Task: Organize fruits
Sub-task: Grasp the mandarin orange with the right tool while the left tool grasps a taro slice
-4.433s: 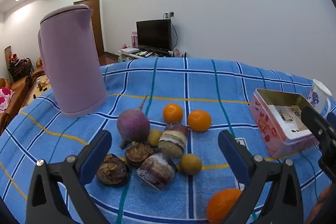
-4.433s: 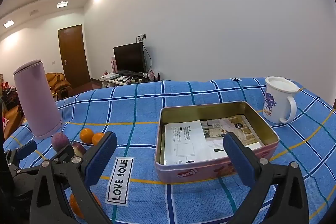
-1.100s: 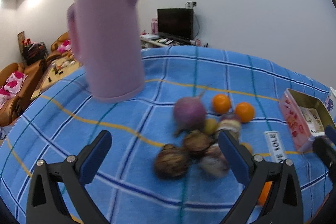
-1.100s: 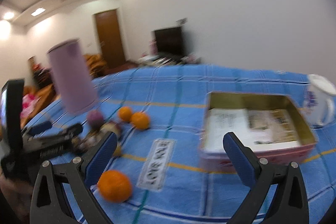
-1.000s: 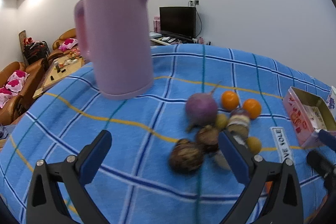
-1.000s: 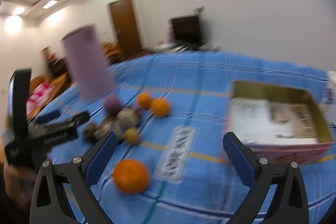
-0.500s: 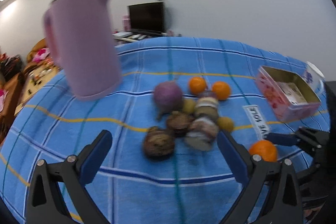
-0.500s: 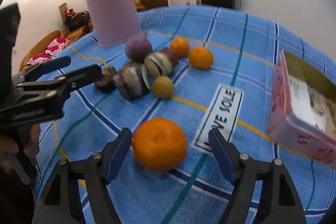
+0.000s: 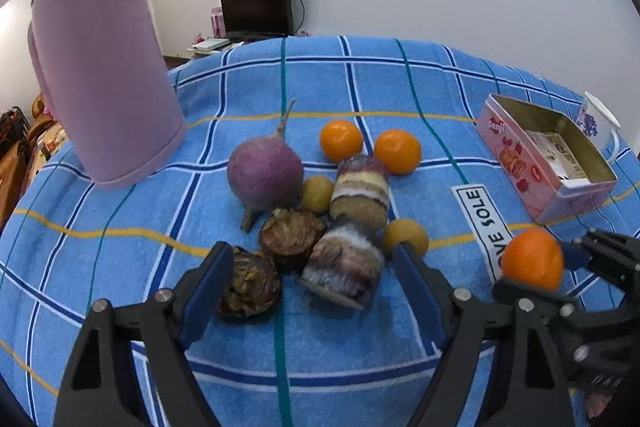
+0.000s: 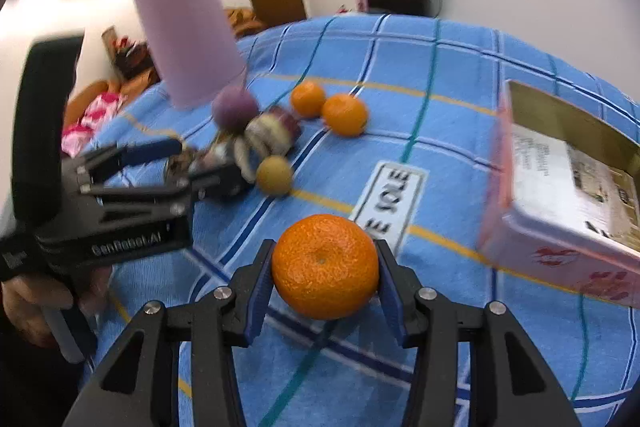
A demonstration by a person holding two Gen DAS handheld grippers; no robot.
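My right gripper [image 10: 325,277] is shut on a big orange [image 10: 325,266], which also shows at the right of the left wrist view [image 9: 531,258]. My left gripper [image 9: 310,277] is open, its jaws around the near edge of a pile: a dark round piece [image 9: 248,285], a second dark piece [image 9: 291,237], two striped rolls [image 9: 344,269], a purple turnip [image 9: 264,173] and two small yellow fruits [image 9: 405,235]. Two more oranges [image 9: 396,151] lie behind the pile. In the right wrist view the left gripper [image 10: 176,167] sits at the pile.
A tall pink kettle [image 9: 100,79] stands at the back left. A pink tin [image 9: 548,155] with papers inside and a white mug [image 9: 598,119] are at the right. A "LOVE SOLE" label [image 9: 482,223] lies on the blue checked tablecloth [image 9: 360,83].
My right gripper has closed on the big orange, which it only straddled half a second ago. My left gripper has come down closer to the pile.
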